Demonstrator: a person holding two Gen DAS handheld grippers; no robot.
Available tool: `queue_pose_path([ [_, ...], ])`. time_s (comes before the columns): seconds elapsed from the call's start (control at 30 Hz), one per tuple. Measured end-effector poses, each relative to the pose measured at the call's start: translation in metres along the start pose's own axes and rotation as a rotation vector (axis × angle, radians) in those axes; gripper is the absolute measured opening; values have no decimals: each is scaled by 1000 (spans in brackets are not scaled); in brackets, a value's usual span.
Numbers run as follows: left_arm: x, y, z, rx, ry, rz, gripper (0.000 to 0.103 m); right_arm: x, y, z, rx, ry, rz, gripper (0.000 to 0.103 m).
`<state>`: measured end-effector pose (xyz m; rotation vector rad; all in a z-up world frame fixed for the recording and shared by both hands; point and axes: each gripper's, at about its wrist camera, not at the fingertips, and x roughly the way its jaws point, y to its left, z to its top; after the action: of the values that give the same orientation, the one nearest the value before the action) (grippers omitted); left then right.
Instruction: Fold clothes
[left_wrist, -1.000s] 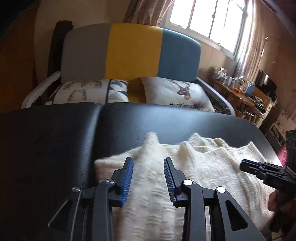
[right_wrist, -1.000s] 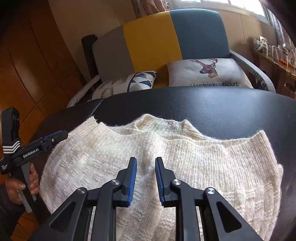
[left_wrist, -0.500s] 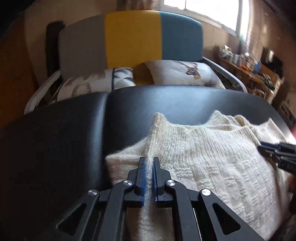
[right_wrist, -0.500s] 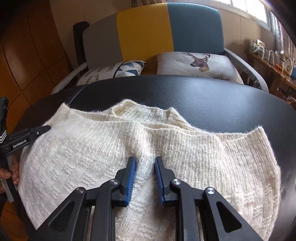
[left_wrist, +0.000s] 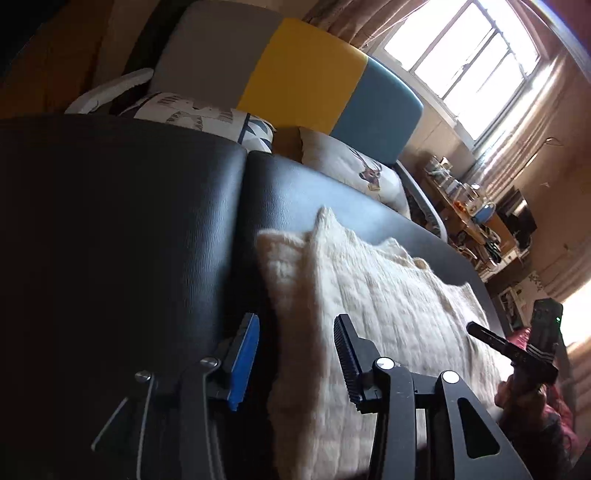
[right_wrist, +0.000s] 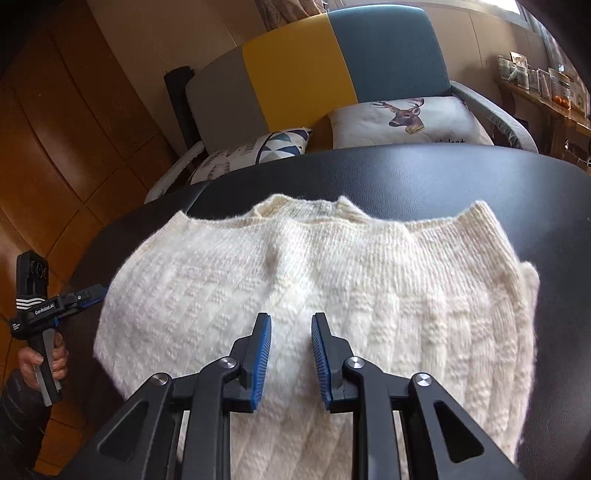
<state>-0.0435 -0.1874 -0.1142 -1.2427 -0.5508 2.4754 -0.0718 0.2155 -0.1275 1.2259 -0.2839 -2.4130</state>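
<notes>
Sweater (left_wrist: 369, 306) edge between open left claw (left_wrist: 295, 354) fingers.

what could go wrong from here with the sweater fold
1. The left gripper is open at the left edge of the sweater; one finger sits off the knit, so closing may catch only fuzz or miss the edge.
2. The right gripper is open over the middle, so a pinch there might bunch the fabric.
3. The black table looks smooth, so the sweater may slide when pulled.
</notes>
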Motion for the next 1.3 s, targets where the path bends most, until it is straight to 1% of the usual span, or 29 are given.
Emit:
queue_pose_path([
  [0.03, -4, 2, -10, 9, 19, -7, 43, -4, -2, -6, 0, 6, 5, 22],
  [0.1, -9, 6, -28, 4, 46, -62, 43, -11, -7, -16, 14, 8, 12, 22],
  [0.2, -6, 9, -43, -32, 76, -135, 43, -14, -15, -26, 60, 11, 18, 22],
  [0.23, -5, 8, -46, -39, 78, -150, 43, -14, -17, -28, 70, 14, 15, 22],
  [0.27, -3, 8, -47, -45, 78, -167, 41, -14, -18, -30, 77, 18, 11, 22],
  [0.33, -2, 4, -49, -43, 71, -214, 41, -12, -19, -33, 88, 31, 1, 22],
  [0.4, 3, 0, -47, -29, 90, -239, 34, -9, -19, -34, 90, 48, -6, 22],
  [0.43, 6, 1, -48, -31, 106, -235, 19, -11, -20, -35, 91, 53, 1, 23],
  [0.47, 6, 2, -50, -33, 114, -225, 9, -14, -22, -36, 92, 57, 14, 23],
  [0.5, 6, 4, -52, -34, 121, -215, 9, -18, -23, -37, 92, 60, 26, 23],
  [0.6, -7, 8, -66, -34, 140, -216, 6, -29, -28, -41, 95, 72, 63, 21],
  [0.67, -8, 9, -75, -12, 167, -179, 6, -36, -32, -43, 97, 80, 88, 21],
  [0.7, -11, 9, -76, -26, 171, -187, 6, -39, -33, -44, 98, 84, 101, 21],
  [0.8, -24, 2, -66, -28, 148, -152, 8, -50, -38, -47, 100, 95, 138, 22],
  [0.83, -32, 1, -59, -35, 127, -128, 8, -54, -40, -48, 101, 99, 150, 23],
  [0.9, -50, -3, -46, -44, 70, -82, 12, -61, -44, -50, 103, 107, 175, 23],
  [0.97, -69, -10, -34, -46, -2, -45, 34, -85, -68, -58, 132, 91, 192, 25],
  [1.0, -68, -22, -31, -24, -13, -68, 41, -99, -82, -63, 149, 80, 200, 25],
  [1.03, -65, -37, -28, 0, -21, -97, 49, -113, -96, -68, 166, 70, 208, 26],
  [1.1, -60, -65, -22, 49, -36, -155, 50, -140, -124, -77, 199, 48, 223, 30],
  [1.13, -48, -84, -21, 89, -19, -180, 50, -143, -137, -80, 217, 53, 229, 31],
  [1.17, -31, -105, -22, 139, 15, -196, 50, -142, -149, -83, 235, 66, 233, 33],
  [1.23, 7, -150, -24, 242, 93, -227, 50, -133, -167, -84, 270, 81, 265, 33],
  [1.3, 40, -192, -32, 361, 159, -247, 50, -120, -180, -82, 294, 91, 307, 33],
])
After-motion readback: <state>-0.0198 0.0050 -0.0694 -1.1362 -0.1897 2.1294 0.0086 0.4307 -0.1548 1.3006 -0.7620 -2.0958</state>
